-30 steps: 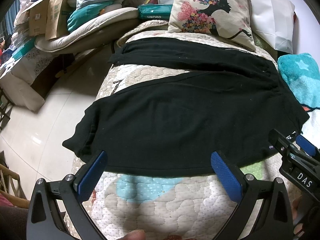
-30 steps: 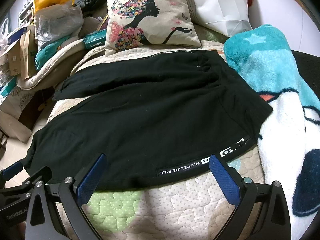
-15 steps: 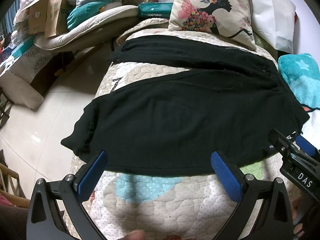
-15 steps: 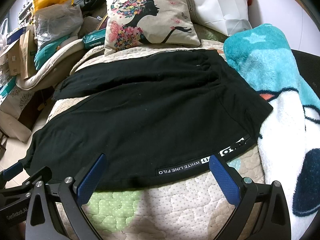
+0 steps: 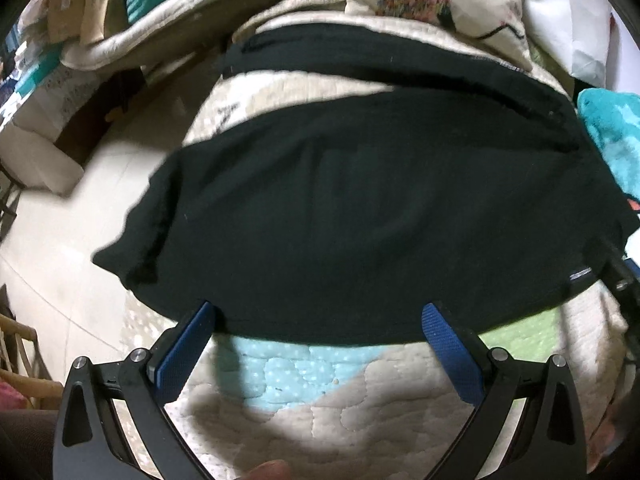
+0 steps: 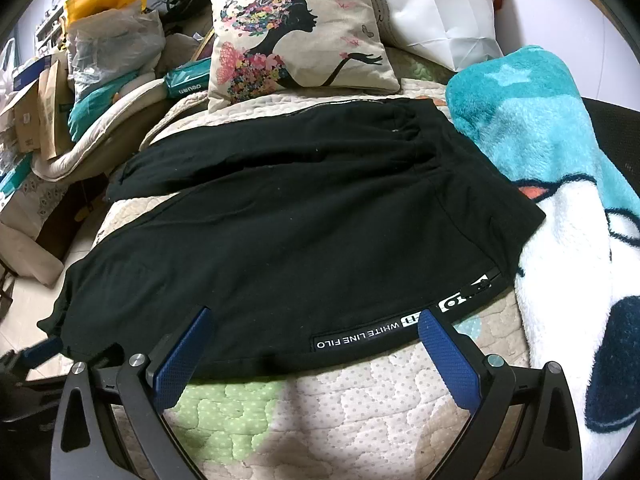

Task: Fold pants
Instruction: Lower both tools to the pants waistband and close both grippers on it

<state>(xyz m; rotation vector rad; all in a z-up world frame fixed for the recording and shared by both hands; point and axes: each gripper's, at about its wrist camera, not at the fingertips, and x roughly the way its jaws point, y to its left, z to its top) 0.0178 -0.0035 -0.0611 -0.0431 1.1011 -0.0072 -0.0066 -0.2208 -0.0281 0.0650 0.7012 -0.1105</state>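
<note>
Black pants [image 5: 360, 216] lie spread flat on a quilted bed cover [image 5: 320, 392], legs pointing left, waistband to the right. The near edge carries a white-lettered label [image 6: 368, 338]. The pants also show in the right wrist view [image 6: 288, 232]. My left gripper [image 5: 318, 312] is open, its blue pads at the near hem of the near leg, holding nothing. My right gripper [image 6: 314, 320] is open just over the near edge by the label, holding nothing. The left gripper [image 6: 36, 354] shows at the lower left of the right wrist view.
A printed cushion [image 6: 296, 36] and a white bag [image 6: 436, 4] sit at the bed's far end. A teal and white fleece blanket [image 6: 560, 184] lies right of the pants. Boxes and bags [image 6: 100, 48] pile up on the left beside the floor [image 5: 52, 248].
Both grippers have moved forward toward the pants' near edge; the left wrist view is now blurred from motion. The jaws stay open and the pants have not moved.
</note>
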